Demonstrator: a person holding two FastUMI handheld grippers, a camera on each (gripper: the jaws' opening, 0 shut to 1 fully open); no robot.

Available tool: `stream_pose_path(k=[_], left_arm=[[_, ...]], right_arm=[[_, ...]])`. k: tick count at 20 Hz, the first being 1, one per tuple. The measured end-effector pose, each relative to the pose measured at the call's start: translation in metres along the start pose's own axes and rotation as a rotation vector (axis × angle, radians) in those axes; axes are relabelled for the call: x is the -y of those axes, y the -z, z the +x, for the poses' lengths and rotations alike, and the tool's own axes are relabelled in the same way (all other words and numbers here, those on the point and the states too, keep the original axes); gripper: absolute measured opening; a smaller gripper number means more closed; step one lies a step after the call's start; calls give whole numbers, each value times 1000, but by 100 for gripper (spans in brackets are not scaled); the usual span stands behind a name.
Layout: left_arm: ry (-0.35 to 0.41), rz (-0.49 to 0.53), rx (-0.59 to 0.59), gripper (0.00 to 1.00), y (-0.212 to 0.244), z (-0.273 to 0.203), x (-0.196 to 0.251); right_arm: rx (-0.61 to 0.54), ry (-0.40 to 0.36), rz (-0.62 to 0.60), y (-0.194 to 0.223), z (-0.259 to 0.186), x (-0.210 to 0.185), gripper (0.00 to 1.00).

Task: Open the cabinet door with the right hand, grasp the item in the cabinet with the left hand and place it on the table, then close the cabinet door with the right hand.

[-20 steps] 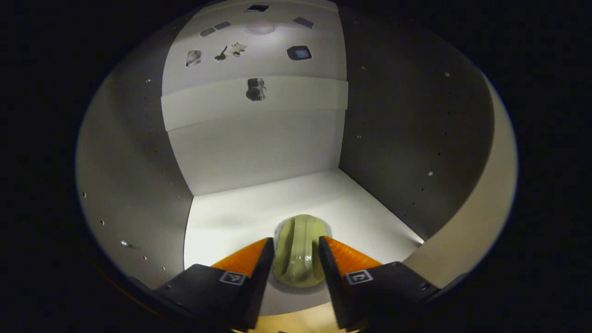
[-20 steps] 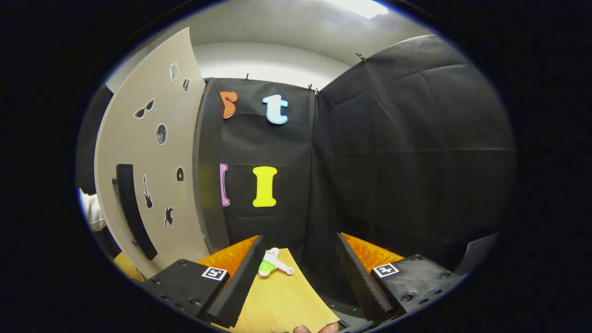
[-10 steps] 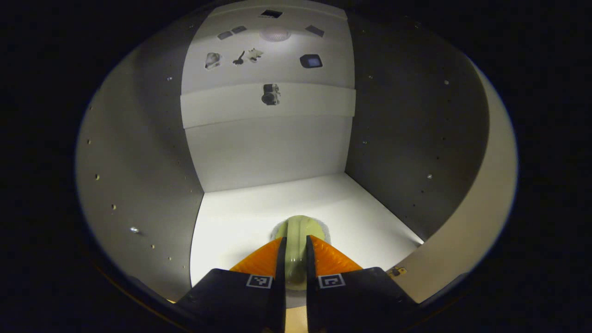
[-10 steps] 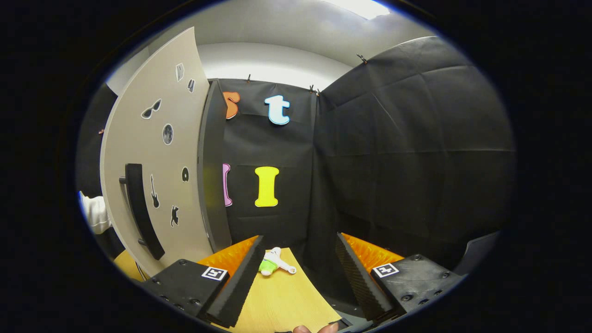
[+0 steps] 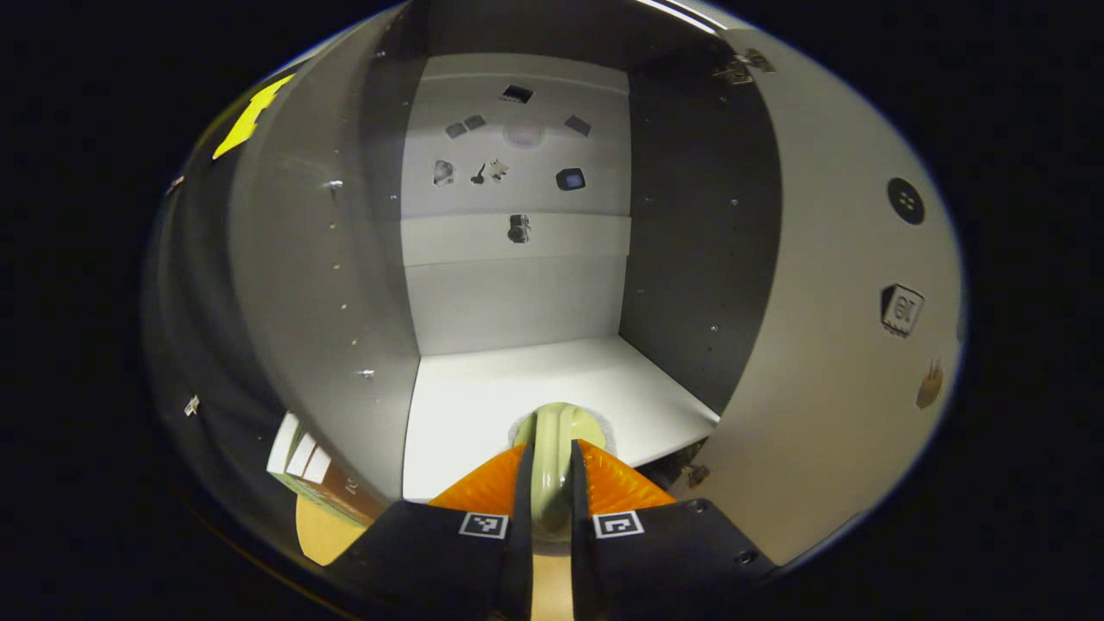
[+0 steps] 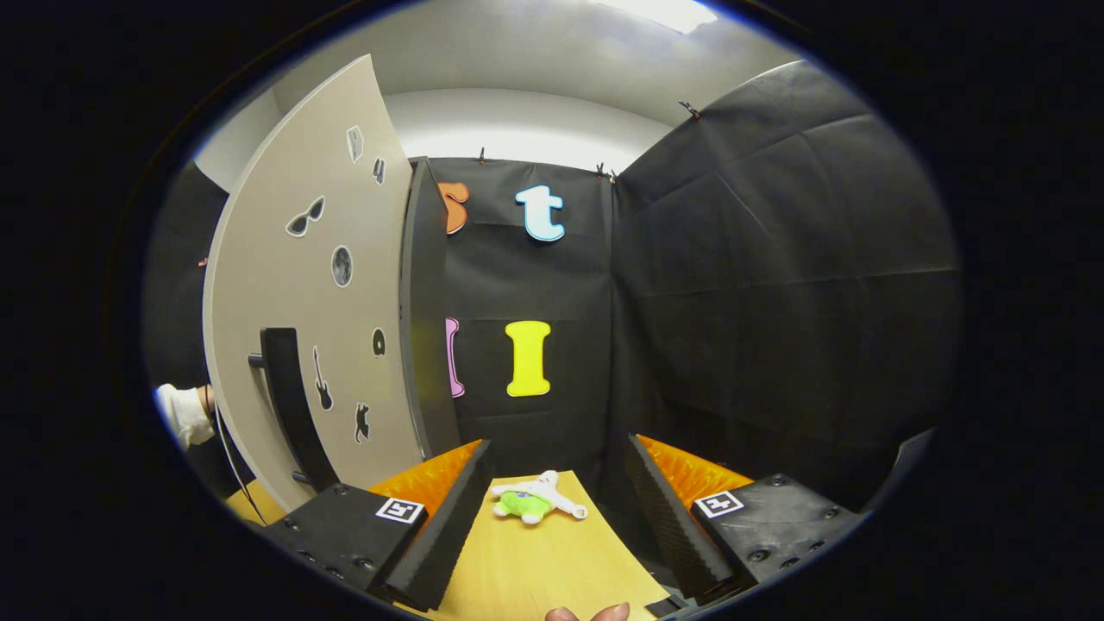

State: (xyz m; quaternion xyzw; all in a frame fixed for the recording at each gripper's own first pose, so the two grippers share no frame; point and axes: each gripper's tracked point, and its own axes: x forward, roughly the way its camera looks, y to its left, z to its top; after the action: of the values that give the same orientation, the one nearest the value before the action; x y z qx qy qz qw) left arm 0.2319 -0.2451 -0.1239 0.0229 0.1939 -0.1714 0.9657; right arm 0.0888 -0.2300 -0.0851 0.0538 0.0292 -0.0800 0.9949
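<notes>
In the left gripper view, a pale green ridged item [image 5: 552,466] is clamped between both fingers of my left gripper [image 5: 549,509], which is shut on it at the cabinet's mouth. Behind it lies the white cabinet floor [image 5: 483,397]. The open cabinet door [image 5: 854,362] stands to the right. In the right gripper view, my right gripper [image 6: 552,509] is open above the wooden table [image 6: 535,561] with nothing between its fingers. The cabinet door [image 6: 302,328], with its dark bar handle [image 6: 293,414], stands open on the left.
A small green and white plush toy [image 6: 535,502] lies on the table ahead of the right gripper. A boxed item [image 5: 315,474] stands by the cabinet's left wall, outside it. A white sleeve [image 6: 183,412] shows behind the door. Fingertips [image 6: 586,613] show at the bottom edge.
The left gripper closed on the green item, then drew back out of the cabinet with it. The right gripper shifted slightly, staying open.
</notes>
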Motion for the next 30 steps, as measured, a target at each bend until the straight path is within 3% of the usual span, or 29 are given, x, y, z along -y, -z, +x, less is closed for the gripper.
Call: stream_pose_path(k=[10,14,18,30], left_arm=[[-32,-25,-21,22,99,-61,27],[-92,-39,-13,21,139,-71,26],[-130,3,-25,22,193,-70,32],[-167,-69,-202,21,375,-56,48]], right_arm=[[20,-58,-17,-8,12,-21,98],[23,-63,-29,-8,12,-23,98],[27,-61,-31,-10,12,-22,98],[11,-125,-71,0,30,-38,98]])
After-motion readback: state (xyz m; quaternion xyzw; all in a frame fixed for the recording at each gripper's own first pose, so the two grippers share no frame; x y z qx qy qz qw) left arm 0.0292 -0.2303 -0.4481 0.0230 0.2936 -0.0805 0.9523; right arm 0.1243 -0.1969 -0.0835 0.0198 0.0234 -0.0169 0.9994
